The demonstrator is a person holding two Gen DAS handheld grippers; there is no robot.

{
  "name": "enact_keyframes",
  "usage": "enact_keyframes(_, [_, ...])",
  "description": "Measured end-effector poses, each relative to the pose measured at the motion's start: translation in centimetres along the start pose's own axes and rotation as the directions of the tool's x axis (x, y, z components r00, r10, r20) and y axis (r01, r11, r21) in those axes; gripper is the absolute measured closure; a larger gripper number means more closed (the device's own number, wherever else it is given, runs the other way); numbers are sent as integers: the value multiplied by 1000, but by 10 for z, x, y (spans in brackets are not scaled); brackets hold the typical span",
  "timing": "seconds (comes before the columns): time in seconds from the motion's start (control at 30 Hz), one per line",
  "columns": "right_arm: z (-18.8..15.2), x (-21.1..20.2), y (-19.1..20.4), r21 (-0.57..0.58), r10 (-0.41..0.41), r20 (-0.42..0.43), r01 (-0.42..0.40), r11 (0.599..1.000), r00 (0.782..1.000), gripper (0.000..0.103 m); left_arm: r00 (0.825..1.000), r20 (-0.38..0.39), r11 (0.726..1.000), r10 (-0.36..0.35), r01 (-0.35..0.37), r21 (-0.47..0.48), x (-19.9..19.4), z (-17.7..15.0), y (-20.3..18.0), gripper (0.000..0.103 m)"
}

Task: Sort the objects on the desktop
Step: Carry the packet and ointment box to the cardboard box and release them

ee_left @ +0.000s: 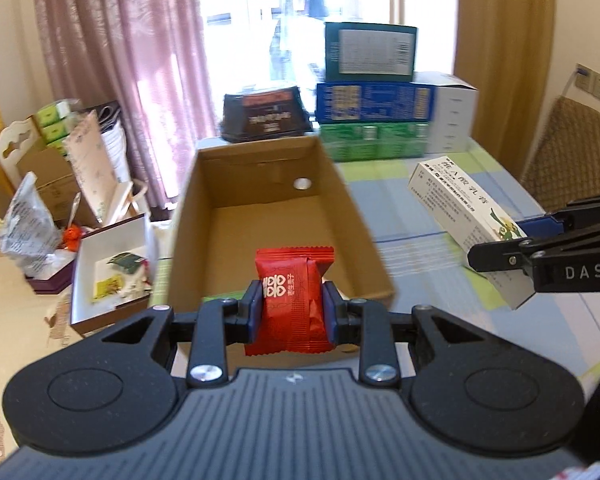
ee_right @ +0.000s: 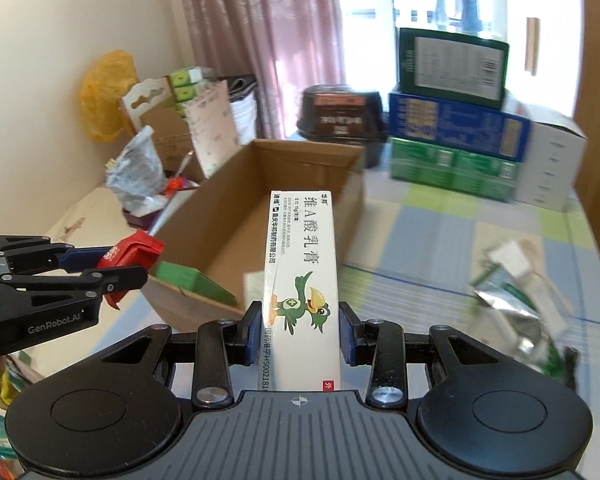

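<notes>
My left gripper (ee_left: 291, 312) is shut on a red snack packet (ee_left: 290, 300) and holds it just before the near rim of an open cardboard box (ee_left: 354, 216). The box inside shows only a small round sticker. My right gripper (ee_right: 300, 332) is shut on a long white medicine box (ee_right: 300, 264) with a green bird picture, held to the right of the cardboard box (ee_right: 260, 184). The left gripper with the red packet (ee_right: 134, 254) shows at the left of the right wrist view. The right gripper with the medicine box (ee_left: 460, 204) shows at the right of the left wrist view.
Stacked green, blue and white cartons (ee_left: 380, 92) and a dark container (ee_left: 264, 114) stand behind the box. A crumpled foil packet (ee_right: 516, 300) lies on the checked tablecloth at right. A cluttered side table (ee_left: 60, 200) with boxes and bags is at left.
</notes>
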State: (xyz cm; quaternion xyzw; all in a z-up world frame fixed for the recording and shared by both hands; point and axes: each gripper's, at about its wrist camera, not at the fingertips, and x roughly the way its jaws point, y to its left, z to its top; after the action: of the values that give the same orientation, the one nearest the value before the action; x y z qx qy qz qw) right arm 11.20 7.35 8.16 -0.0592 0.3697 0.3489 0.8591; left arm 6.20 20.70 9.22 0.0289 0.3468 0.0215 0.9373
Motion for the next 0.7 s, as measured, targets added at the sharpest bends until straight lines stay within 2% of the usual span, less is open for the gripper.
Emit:
enact_keyframes(0.2, [20, 36, 13, 4, 28, -18, -28, 1000, 999, 68, 999, -22, 1000, 28, -27, 3, 21, 11, 32, 77])
enact_keyframes(0.7, [36, 97, 4, 50, 36, -44, -34, 998, 998, 68, 999, -54, 1000, -8, 7, -15, 84, 35, 59, 77])
